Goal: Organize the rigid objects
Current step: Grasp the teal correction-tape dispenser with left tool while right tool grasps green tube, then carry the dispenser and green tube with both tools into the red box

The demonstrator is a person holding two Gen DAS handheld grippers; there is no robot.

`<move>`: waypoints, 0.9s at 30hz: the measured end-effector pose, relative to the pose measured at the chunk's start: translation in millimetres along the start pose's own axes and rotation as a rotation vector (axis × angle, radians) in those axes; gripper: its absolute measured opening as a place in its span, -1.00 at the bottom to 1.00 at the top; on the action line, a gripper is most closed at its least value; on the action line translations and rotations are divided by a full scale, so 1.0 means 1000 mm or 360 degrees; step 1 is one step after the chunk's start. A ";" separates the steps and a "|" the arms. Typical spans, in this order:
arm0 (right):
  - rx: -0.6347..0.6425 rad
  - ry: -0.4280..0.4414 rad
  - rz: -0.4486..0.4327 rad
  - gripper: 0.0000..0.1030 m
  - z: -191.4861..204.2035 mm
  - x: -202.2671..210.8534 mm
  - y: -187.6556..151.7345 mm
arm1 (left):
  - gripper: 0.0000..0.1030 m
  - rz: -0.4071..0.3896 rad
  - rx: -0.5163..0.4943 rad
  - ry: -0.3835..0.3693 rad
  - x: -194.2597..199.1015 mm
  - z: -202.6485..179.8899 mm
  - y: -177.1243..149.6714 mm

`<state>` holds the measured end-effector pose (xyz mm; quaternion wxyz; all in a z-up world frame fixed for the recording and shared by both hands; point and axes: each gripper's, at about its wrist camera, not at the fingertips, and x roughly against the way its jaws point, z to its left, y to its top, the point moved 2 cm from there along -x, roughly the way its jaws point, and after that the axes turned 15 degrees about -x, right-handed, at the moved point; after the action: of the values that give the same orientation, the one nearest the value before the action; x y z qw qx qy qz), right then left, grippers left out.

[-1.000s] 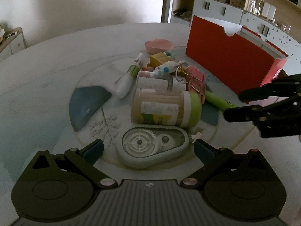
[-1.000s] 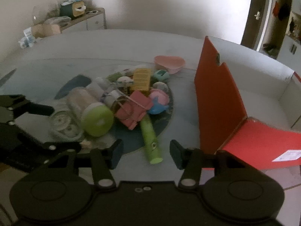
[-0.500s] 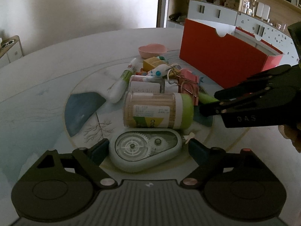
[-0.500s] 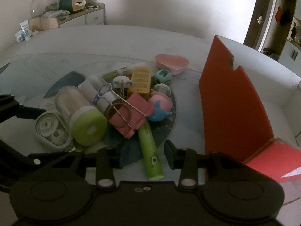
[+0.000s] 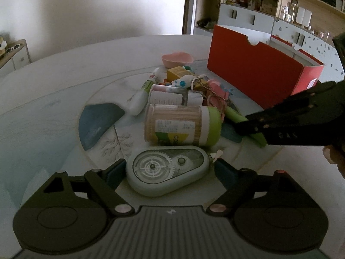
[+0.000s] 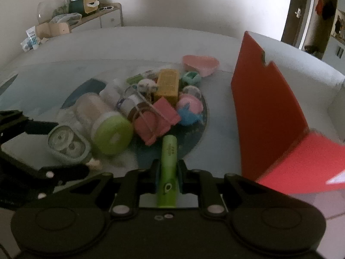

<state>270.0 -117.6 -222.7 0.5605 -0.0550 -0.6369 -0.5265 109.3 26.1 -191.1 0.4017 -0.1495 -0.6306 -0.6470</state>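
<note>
Sorting barely begun: the right gripper is clamped on the green tube at the pile's near edge beside the red box, the left gripper spread around the tape dispenser, remaining items heaped on the bench.

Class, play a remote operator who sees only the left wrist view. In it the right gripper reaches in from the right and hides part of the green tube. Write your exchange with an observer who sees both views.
Operator: Is the right gripper closed on anything?
Observer: Yes. In the right wrist view its fingers clamp the green tube on both sides.
Operator: Which end?
Observer: The near end, which reaches back past the pads.
Operator: Does the far end touch the pile?
Observer: It points at the pink clip; contact is unclear.
Operator: Is my left gripper visible there?
Observer: Yes, at the left edge, open beside the mint tape dispenser.
</note>
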 end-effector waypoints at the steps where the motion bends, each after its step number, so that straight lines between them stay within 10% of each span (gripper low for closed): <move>1: -0.0004 0.0000 0.0009 -0.71 0.000 0.002 -0.003 | 0.72 -0.0001 0.0006 -0.0002 0.001 0.000 0.000; 27: -0.0254 0.0060 -0.0236 -0.71 -0.044 0.118 0.040 | 0.72 -0.0152 0.0069 -0.0074 0.059 -0.027 0.094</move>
<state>282.4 -193.9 -115.5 0.5258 -0.0422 -0.5846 -0.6165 147.4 -7.8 -88.9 0.3587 -0.1255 -0.6601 -0.6479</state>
